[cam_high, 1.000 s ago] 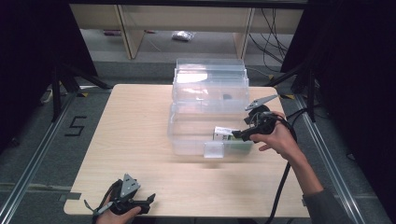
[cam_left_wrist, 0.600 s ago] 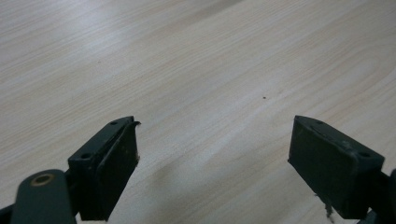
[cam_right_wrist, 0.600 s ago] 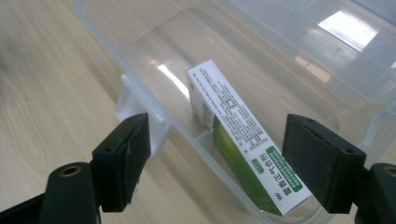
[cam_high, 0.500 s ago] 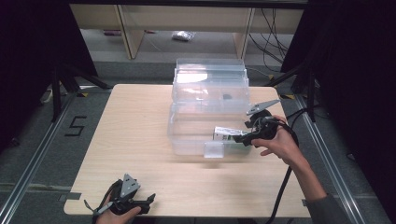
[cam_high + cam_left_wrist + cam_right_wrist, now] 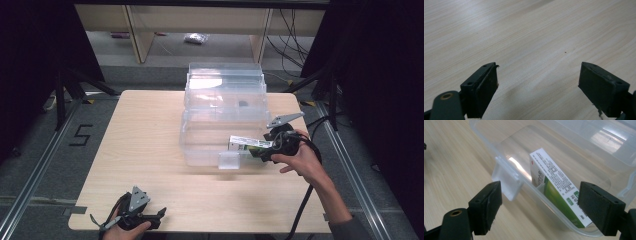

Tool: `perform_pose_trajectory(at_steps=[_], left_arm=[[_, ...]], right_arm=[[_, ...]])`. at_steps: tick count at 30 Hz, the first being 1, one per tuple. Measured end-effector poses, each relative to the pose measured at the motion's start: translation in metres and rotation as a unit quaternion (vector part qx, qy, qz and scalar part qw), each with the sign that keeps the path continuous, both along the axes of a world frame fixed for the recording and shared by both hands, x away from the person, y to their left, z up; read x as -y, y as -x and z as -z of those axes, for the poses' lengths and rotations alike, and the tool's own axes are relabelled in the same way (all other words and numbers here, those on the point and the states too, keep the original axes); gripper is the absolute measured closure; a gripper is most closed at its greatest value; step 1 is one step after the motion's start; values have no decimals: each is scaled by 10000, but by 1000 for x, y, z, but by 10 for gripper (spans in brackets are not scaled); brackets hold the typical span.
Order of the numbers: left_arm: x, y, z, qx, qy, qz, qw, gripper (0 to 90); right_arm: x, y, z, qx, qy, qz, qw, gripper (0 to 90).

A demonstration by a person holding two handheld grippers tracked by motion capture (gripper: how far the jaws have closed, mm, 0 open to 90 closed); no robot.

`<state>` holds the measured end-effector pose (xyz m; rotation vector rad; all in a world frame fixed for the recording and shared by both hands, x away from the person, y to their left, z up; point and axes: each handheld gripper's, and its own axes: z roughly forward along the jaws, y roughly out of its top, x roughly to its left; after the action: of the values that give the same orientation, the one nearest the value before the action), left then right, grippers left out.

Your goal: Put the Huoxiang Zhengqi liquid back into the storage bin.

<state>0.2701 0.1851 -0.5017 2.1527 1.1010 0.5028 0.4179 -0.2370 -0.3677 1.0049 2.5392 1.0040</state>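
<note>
A white and green medicine box (image 5: 554,185) leans on its edge inside the clear plastic bin (image 5: 486,142), against the wall near the bin's latch tab (image 5: 506,182). In the high view the box (image 5: 246,143) sits at the front right corner of the lower bin (image 5: 205,150). My right gripper (image 5: 539,205) points at that corner, and its jaws have just been opening. The box's near end lies between them, close to the right jaw, with no pad pressing on it. My left gripper (image 5: 161,214) rests open on the table's near left edge; the left gripper (image 5: 537,82) has bare wood between its jaws.
A second clear container (image 5: 225,90) is stacked behind and above the lower bin. The wooden table (image 5: 135,135) has bare room to the left and front of the bins. The right gripper's cable (image 5: 305,205) trails off the table's front right. Shelving stands beyond the table.
The right hand has shifted only slightly at the bin's front right corner, and the box stays there. The left hand and its gripper have not moved.
</note>
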Motion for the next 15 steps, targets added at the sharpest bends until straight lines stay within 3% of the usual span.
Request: perform_pose_trajectory(at_steps=[2, 7, 8, 9, 13, 15], left_arm=[[0, 0, 0, -2, 2, -5, 10000, 150], [0, 0, 0, 1, -3, -3, 10000, 150], [0, 0, 0, -2, 1, -5, 10000, 150], [0, 0, 0, -1, -4, -3, 10000, 150], [0, 0, 0, 3, 10, -8, 10000, 150], [0, 0, 0, 4, 0, -7, 10000, 150]], right_arm=[[0, 2, 4, 59, -128, -38, 9999, 206], [1, 11, 4, -92, -134, 87, 9998, 203], [1, 11, 7, 46, -171, 1, 9998, 203], [1, 14, 6, -79, -159, 40, 9998, 203], [1, 17, 10, -36, -334, 47, 9994, 203], [2, 20, 10, -128, -294, 86, 9994, 203]])
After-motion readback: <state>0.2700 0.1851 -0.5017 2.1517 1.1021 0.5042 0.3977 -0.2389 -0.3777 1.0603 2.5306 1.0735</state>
